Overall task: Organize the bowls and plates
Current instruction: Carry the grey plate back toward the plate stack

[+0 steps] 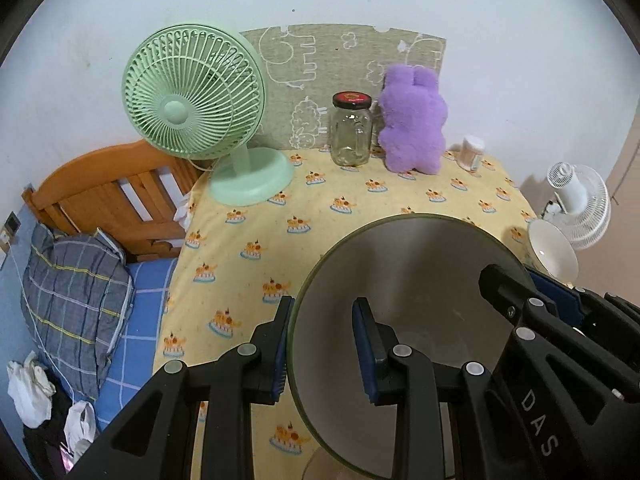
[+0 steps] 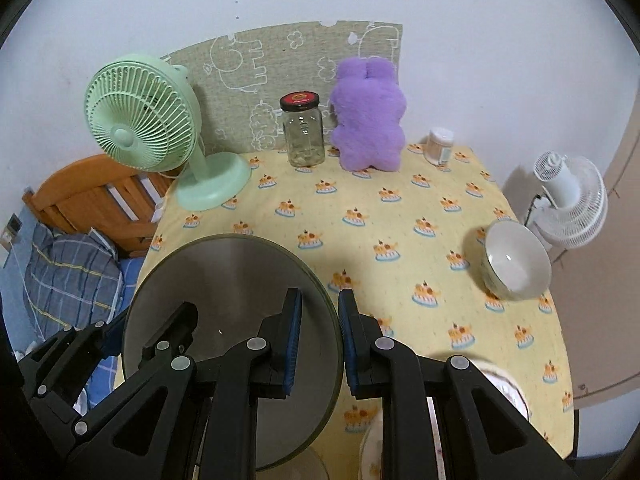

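Observation:
A grey plate with a dark green rim is held above the yellow patterned tablecloth. My left gripper is shut on its left rim, one finger on each face. My right gripper is shut on the plate's right rim. A white bowl stands on the cloth at the right, apart from both grippers; it also shows in the left wrist view. Pale dishes lie under my right gripper, mostly hidden.
At the table's back stand a green fan, a glass jar with a red lid, a purple plush toy and a small white container. A white fan stands off the right edge. A bed with a pillow lies left.

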`<action>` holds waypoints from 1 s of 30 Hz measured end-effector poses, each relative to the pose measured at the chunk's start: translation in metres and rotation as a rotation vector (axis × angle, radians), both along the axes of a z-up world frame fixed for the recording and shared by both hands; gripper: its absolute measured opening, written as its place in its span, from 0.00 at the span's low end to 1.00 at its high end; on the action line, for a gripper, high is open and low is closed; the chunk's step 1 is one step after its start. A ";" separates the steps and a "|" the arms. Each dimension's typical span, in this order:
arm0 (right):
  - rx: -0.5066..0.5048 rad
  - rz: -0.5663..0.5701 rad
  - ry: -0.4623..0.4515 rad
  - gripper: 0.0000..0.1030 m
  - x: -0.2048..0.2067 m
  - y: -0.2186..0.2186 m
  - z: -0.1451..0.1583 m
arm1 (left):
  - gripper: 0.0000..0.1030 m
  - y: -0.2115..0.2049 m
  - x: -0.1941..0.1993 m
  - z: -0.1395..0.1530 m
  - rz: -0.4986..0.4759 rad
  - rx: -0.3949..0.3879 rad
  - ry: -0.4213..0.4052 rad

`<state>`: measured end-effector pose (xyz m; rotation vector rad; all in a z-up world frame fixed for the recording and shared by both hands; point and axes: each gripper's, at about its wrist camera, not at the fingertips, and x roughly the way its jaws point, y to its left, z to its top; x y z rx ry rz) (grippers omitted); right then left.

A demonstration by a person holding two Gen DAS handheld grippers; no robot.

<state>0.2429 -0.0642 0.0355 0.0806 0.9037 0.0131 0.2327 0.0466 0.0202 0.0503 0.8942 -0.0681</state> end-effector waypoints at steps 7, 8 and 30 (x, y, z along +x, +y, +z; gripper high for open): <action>-0.003 -0.017 0.010 0.22 -0.040 0.005 -0.008 | 0.27 0.003 -0.034 -0.010 -0.023 0.010 0.012; -0.003 -0.017 0.016 0.22 -0.046 0.005 -0.010 | 0.27 0.003 -0.038 -0.011 -0.028 0.012 0.013; 0.008 -0.028 0.119 0.22 -0.094 0.007 -0.054 | 0.27 0.008 -0.076 -0.062 -0.042 -0.020 0.146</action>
